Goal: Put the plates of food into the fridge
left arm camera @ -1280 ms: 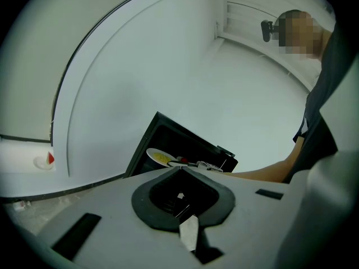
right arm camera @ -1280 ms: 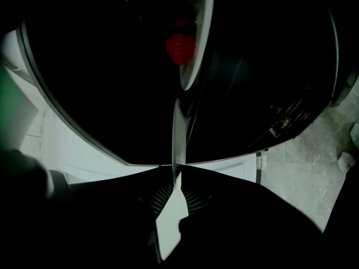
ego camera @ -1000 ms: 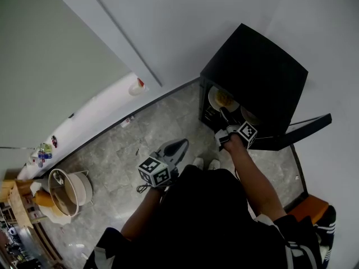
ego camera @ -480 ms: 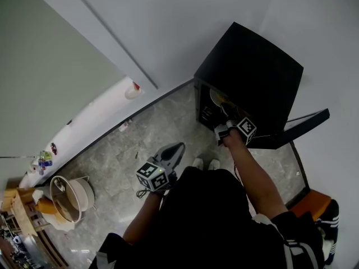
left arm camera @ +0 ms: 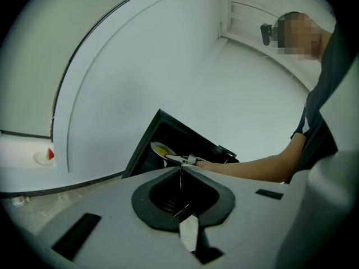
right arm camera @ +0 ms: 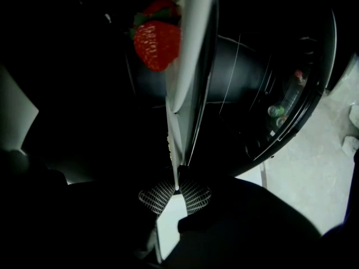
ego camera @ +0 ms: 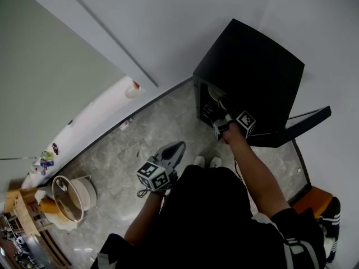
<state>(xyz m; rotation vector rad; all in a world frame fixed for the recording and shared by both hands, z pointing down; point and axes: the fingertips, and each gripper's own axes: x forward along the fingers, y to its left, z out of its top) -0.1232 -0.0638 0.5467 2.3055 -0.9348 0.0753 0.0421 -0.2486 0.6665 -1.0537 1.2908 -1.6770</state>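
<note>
Only close-up, strawberry point(right arm camera: 156, 45) on plate point(right arm camera: 190, 55), right tool point(right arm camera: 175, 190) clamped

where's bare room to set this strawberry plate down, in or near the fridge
The fridge top is bare, and so is the floor between it and the round basket. Inside is crowded: the right tool with its plate, and a plate of yellow food.

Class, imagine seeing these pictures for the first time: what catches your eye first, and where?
A red strawberry on a white plate, pinched at its rim by the right gripper, stands out against the dark inside of the black box-shaped fridge. Its door stands open, at the head view's right.
</note>
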